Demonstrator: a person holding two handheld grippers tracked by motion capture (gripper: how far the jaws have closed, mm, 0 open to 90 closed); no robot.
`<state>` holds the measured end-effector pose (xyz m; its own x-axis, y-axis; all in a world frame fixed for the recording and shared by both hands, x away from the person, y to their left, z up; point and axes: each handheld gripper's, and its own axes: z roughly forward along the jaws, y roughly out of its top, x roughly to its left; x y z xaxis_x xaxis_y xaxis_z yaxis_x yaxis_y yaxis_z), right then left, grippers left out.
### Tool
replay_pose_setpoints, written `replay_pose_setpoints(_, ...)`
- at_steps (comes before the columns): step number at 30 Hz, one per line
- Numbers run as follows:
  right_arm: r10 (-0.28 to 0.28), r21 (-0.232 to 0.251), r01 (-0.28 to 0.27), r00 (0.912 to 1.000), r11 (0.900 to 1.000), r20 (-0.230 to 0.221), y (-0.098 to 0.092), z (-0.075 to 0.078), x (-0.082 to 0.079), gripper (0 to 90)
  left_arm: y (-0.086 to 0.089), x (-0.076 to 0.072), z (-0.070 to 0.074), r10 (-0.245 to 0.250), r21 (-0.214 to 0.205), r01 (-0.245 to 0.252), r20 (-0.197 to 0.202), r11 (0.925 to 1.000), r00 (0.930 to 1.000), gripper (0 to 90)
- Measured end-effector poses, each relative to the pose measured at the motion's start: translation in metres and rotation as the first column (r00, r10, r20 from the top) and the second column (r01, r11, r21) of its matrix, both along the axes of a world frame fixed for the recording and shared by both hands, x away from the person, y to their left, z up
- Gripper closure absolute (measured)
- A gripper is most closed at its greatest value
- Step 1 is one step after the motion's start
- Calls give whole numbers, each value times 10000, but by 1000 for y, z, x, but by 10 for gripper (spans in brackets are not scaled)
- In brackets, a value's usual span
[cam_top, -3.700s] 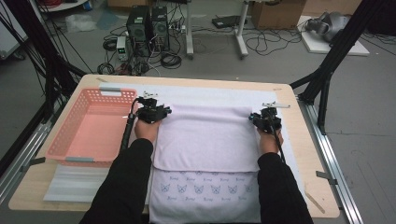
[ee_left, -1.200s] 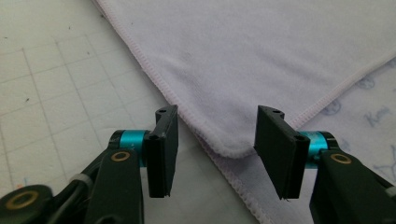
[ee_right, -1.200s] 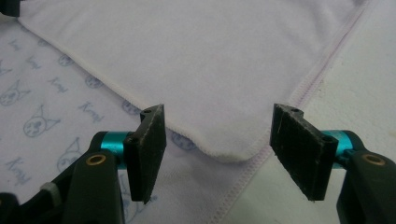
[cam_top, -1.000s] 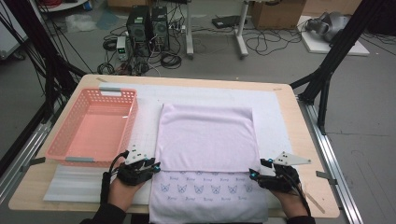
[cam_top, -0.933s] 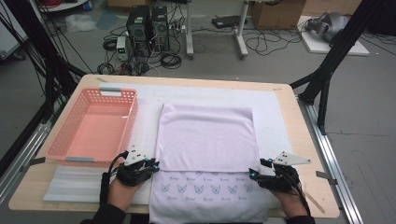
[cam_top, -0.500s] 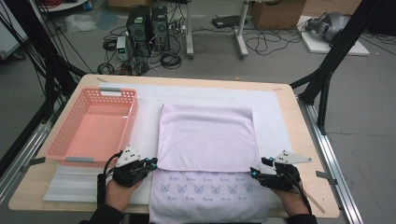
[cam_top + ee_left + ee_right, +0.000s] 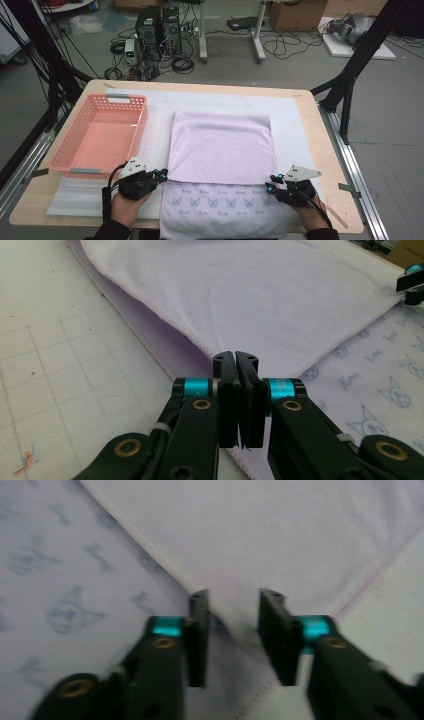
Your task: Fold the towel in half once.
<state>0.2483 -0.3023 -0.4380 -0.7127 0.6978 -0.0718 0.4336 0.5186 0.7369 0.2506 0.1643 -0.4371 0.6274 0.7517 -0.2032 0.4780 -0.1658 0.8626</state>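
Left tongs (image 7: pixel 235 357) pinched on towel (image 7: pixel 222 147) corner, right tongs (image 7: pixel 234 597) closing, seemingly ungripped

Grey floor (image 7: pixel 390 150) strewn with cables (image 7: pixel 280 47), 2 computer towers (image 7: pixel 159 27) behind wooden table (image 7: pixel 320 145).

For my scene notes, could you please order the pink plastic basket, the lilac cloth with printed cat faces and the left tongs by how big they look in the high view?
1. Lilac cloth with printed cat faces, folded over itself.
2. Pink plastic basket, somewhat smaller.
3. Left tongs, by far the smallest, though nearest the camera.
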Motion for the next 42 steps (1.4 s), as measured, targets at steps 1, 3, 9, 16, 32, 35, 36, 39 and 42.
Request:
replay_pose_setpoints(1,-66,-136,65,10000,9999,-44,0,0,0,864,0,0,0,43,-18,-43,6,10000,10000,874)
replay_pose_setpoints(3,-113,67,112,9999,9999,119,-2,3,0,872,1,-1,1,31,-110,-31,10,9999,10000,875)
replay_pose_setpoints(9,155,305,-157,9999,9994,57,-4,9,-4,876,2,-5,5,34,-276,-32,59,9996,10000,875)
replay_pose_setpoints(16,230,797,-224,9997,9966,-67,-16,20,-10,876,4,-16,9,-72,-442,68,-91,9990,9999,875)
replay_pose_setpoints(32,793,1091,-746,9961,9912,-394,-19,31,-51,876,10,-46,14,-528,-395,508,-516,9979,9973,874)
replay_pose_setpoints(35,845,1112,-788,9953,9907,-476,-21,30,-54,876,8,-49,14,-682,-255,668,-610,9974,9958,874)
replay_pose_setpoints(36,855,1109,-793,9949,9907,-530,-21,31,-56,876,7,-50,14,-725,-267,709,-645,9971,9953,874)
replay_pose_setpoints(39,938,1149,-867,9939,9896,-574,-23,33,-63,876,7,-57,15,-854,-203,841,-773,9963,9933,874)
replay_pose_setpoints(42,1093,1203,-1014,9922,9875,-606,-25,36,-73,877,8,-67,15,-1044,-135,1036,-900,9945,9905,874)
